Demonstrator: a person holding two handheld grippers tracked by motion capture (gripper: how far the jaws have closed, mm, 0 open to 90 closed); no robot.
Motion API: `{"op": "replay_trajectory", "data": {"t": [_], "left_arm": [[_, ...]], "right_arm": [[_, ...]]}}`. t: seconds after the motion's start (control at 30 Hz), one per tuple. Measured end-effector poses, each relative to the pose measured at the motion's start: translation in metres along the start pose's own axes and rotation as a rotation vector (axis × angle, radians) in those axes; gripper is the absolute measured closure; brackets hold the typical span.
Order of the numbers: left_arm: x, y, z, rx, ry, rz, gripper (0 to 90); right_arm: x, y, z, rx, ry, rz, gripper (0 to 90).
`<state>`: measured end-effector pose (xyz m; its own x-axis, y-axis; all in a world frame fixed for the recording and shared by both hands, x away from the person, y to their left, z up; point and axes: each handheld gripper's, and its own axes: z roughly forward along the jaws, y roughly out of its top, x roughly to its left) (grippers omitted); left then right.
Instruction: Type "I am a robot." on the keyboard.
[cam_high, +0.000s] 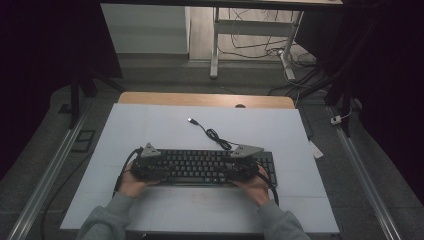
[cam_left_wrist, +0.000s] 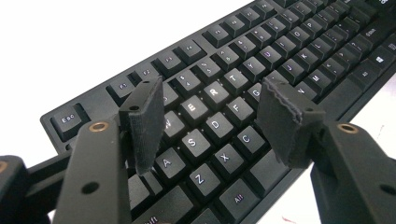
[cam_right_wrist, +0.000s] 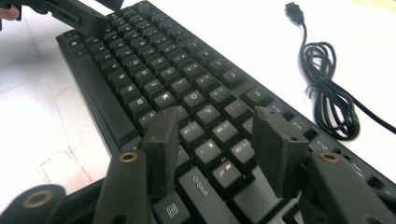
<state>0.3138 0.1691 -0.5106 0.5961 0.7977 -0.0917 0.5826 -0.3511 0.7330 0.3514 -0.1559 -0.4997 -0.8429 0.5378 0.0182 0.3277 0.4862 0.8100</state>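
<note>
A black keyboard (cam_high: 210, 167) lies flat on the white table (cam_high: 150, 130). Its coiled cable (cam_high: 215, 135) trails off at twelve o'clock. The left gripper (cam_left_wrist: 210, 116) and right gripper (cam_right_wrist: 217, 140) hover over it, jaws apart and empty.

From above, we cannot read the keyboard (cam_high: 200, 167) legends, and both grippers cover its ends. The right gripper view cuts off the coiled cable (cam_right_wrist: 329, 100) at its right edge.

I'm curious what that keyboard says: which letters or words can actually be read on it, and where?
"Esc" – top corner key of the keyboard, left gripper view
"E", "R", "A", "S", "D", "F", "Z", "X", "C" – letter keys between the jaws, same view
"Alt" – bottom-row key, same view
"Shift" – long key, right gripper view
Function-row legends and the far keys: too small or blurred to read.
</note>
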Motion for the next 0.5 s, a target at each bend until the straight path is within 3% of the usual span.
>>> {"op": "replay_trajectory", "data": {"t": [0.1,0.37,0.5], "left_arm": [[0.0,0.0,0.001,0.002,0.0,0.007,40.9],[0.0,0.0,0.001,0.004,0.002,0.005,40.8],[0.0,-0.001,0.001,0.006,0.002,0.005,40.7]], "right_arm": [[0.001,0.003,0.007,0.005,0.012,-0.002,59.8],[0.003,0.012,0.023,0.039,0.066,-0.011,86.8],[0.007,0.015,0.028,0.06,0.07,-0.021,89.5]]}}
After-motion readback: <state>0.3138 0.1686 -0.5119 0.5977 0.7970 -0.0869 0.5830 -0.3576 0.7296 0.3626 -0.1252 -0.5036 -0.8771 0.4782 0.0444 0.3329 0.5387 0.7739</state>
